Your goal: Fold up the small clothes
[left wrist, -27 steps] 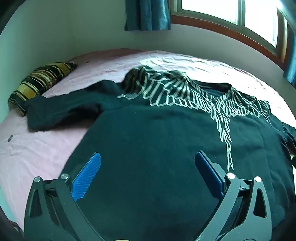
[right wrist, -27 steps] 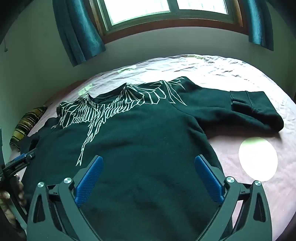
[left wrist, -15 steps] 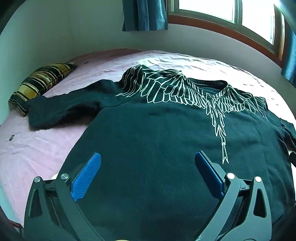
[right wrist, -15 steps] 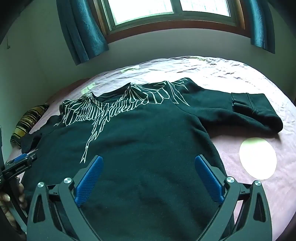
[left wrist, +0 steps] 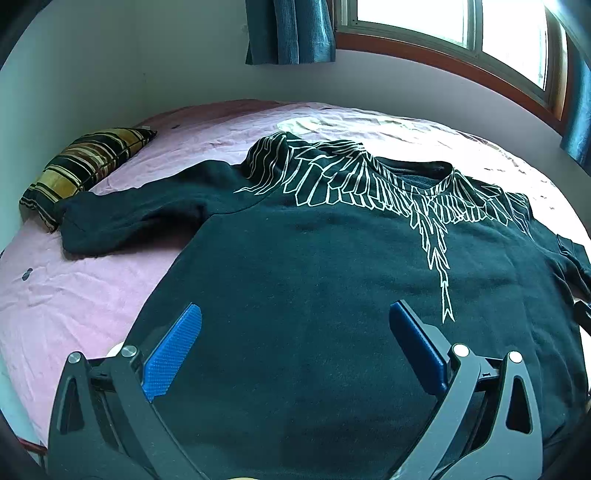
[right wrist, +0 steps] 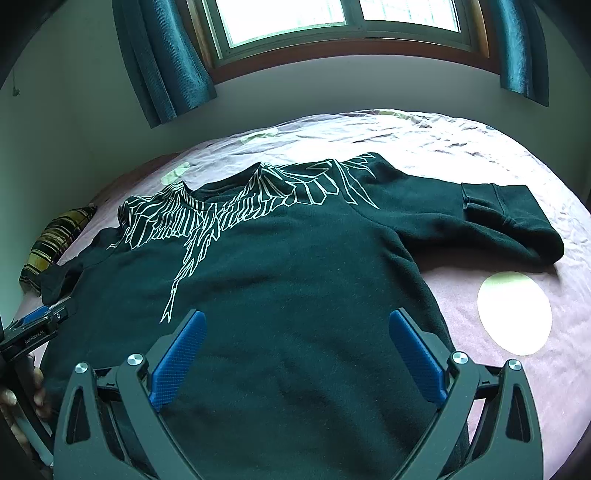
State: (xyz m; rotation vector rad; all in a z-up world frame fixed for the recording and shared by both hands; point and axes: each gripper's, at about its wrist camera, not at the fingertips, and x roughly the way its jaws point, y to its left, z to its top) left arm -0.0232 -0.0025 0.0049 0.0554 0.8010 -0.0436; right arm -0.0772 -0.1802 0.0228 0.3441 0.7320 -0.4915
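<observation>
While both tools hung tilted down over the bed, the left gripper, a black two-finger tong with ribbed blue pads, had its jaws spread wide with nothing clasped between them, and the right gripper, of the same make, stood equally released and empty. Beneath both lay the task's garment, a dark long-sleeved sweatshirt with a white line-drawn wing print across chest and shoulders, spread face up and flat on the bed, its collar pointing toward the window wall. In the left wrist view one sleeve reached out toward the striped yellow-and-black cushion, the cuff ending just beside it; in the right wrist view the other sleeve was doubled back on itself, its ribbed cuff lying on top. The garment rested on a wrinkled pale pink bedsheet, which bore a round pale patch near the folded sleeve. At the left edge of the right wrist view the left tool's tip showed beside the hem, with a person's fingers wrapped around its handle. Beyond the bed rose a plain light wall, and above it a wooden-framed window admitted bright daylight, flanked by teal curtains hanging at either side.
</observation>
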